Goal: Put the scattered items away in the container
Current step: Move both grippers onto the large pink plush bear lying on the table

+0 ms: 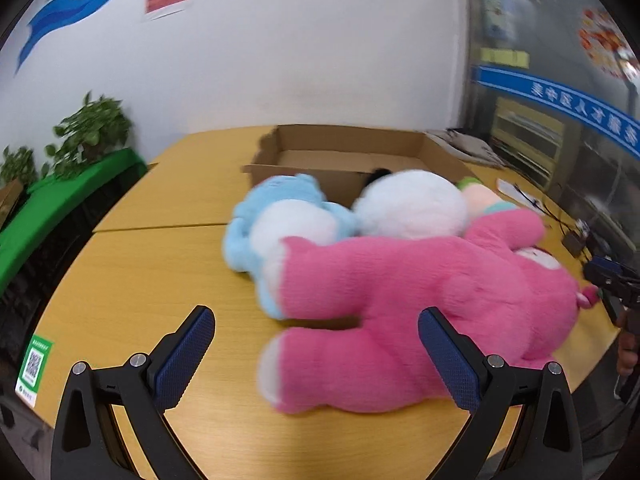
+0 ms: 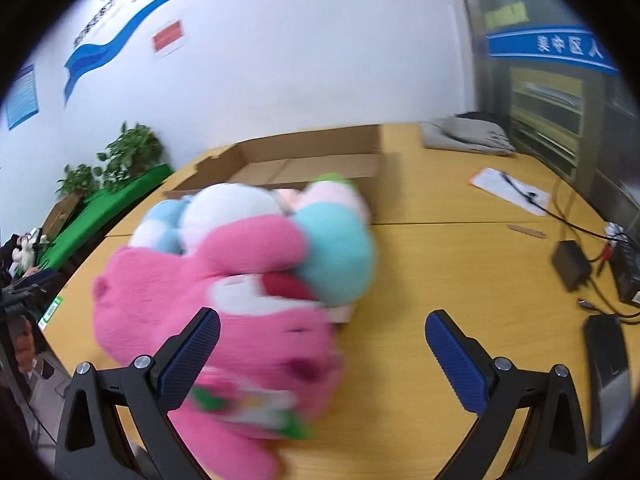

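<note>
A big pink plush bear (image 1: 420, 304) lies on the wooden table (image 1: 132, 280), with a light blue plush (image 1: 276, 224) and a white round plush (image 1: 412, 204) behind it. An open cardboard box (image 1: 352, 152) stands behind them. My left gripper (image 1: 316, 356) is open, its jaws on either side of the bear's legs, not closed on them. In the right wrist view the pink bear (image 2: 224, 312) lies beside a teal and pink plush (image 2: 336, 256), with the box (image 2: 304, 160) behind. My right gripper (image 2: 322, 360) is open by the bear's head.
A grey cloth (image 2: 464, 136), papers with a pen (image 2: 512, 192), cables, a black adapter (image 2: 570, 268) and a phone (image 2: 608, 376) lie on the table's right side. Potted plants (image 1: 92, 128) on a green ledge (image 1: 60, 204) stand left. The right gripper shows in the left wrist view (image 1: 612, 280).
</note>
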Action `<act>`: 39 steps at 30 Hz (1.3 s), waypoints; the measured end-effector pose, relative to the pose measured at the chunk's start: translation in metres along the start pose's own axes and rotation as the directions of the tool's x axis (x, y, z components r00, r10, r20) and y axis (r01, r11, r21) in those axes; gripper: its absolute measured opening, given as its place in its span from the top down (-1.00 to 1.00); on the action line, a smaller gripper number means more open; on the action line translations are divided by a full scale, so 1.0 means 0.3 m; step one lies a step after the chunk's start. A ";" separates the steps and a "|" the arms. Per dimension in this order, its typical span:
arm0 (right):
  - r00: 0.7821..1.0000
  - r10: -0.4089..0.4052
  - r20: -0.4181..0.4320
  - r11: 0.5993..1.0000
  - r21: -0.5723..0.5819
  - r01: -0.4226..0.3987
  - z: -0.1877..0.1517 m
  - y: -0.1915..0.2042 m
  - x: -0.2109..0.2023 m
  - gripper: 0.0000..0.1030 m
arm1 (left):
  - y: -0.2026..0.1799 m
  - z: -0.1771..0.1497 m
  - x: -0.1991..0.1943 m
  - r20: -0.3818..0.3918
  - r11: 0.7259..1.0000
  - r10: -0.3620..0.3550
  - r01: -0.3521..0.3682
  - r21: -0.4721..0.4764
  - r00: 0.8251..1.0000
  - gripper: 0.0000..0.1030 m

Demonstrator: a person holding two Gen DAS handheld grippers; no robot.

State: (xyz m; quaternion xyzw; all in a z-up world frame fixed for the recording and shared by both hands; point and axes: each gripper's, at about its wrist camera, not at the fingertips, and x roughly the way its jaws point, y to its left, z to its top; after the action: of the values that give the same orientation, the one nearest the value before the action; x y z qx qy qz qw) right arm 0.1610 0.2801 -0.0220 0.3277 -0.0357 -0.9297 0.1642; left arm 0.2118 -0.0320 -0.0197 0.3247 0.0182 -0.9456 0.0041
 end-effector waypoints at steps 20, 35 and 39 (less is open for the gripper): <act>0.985 -0.161 -0.068 0.987 0.009 0.162 -0.059 0.192 0.018 -0.99 | -0.082 0.012 0.057 -0.041 0.986 -0.167 0.167 0.015 0.985 -1.00; 0.986 -0.153 -0.069 0.988 -0.016 0.153 -0.039 0.184 0.042 -0.99 | -0.115 0.026 0.097 -0.068 0.980 -0.197 0.198 0.018 0.978 -1.00; 0.986 -0.143 -0.086 0.990 -0.018 0.142 -0.031 0.169 0.071 -0.99 | -0.107 0.035 0.129 -0.083 0.977 -0.210 0.212 0.011 0.974 -1.00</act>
State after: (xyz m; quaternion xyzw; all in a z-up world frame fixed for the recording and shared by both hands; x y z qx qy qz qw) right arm 0.1657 0.2255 -0.0332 0.3686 0.0006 -0.9241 0.1008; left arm 0.1741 -0.0001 -0.0340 0.3590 0.0435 -0.9269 -0.1002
